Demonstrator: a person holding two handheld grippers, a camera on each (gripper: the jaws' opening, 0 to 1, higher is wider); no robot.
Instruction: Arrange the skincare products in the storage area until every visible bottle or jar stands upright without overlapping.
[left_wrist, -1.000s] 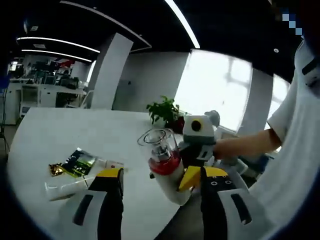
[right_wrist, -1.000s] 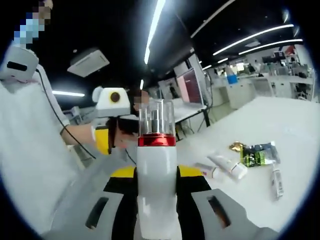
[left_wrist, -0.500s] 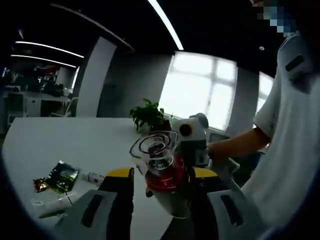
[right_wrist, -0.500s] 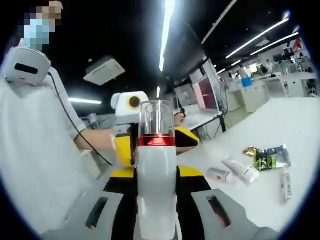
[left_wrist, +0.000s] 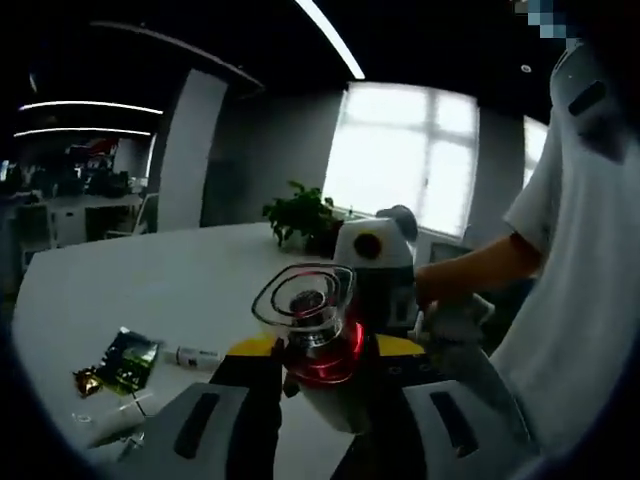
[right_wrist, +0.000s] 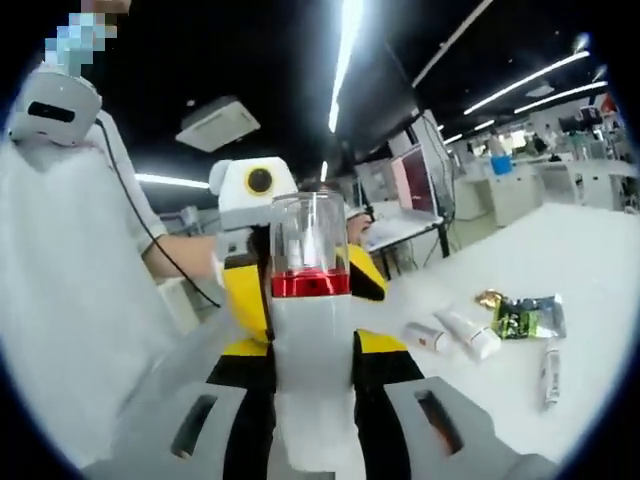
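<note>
your right gripper (right_wrist: 310, 400) holds the white pump bottle (right_wrist: 310, 350) by its body. your left gripper (left_wrist: 325, 375) has its jaws around the bottle's clear cap (left_wrist: 305, 300), though i cannot tell if they press it.

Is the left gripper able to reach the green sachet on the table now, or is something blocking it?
Probably not yet. The white bottle, held by the right gripper, sits between the left gripper jaws, so the green sachet on the table is not freely reachable.
</note>
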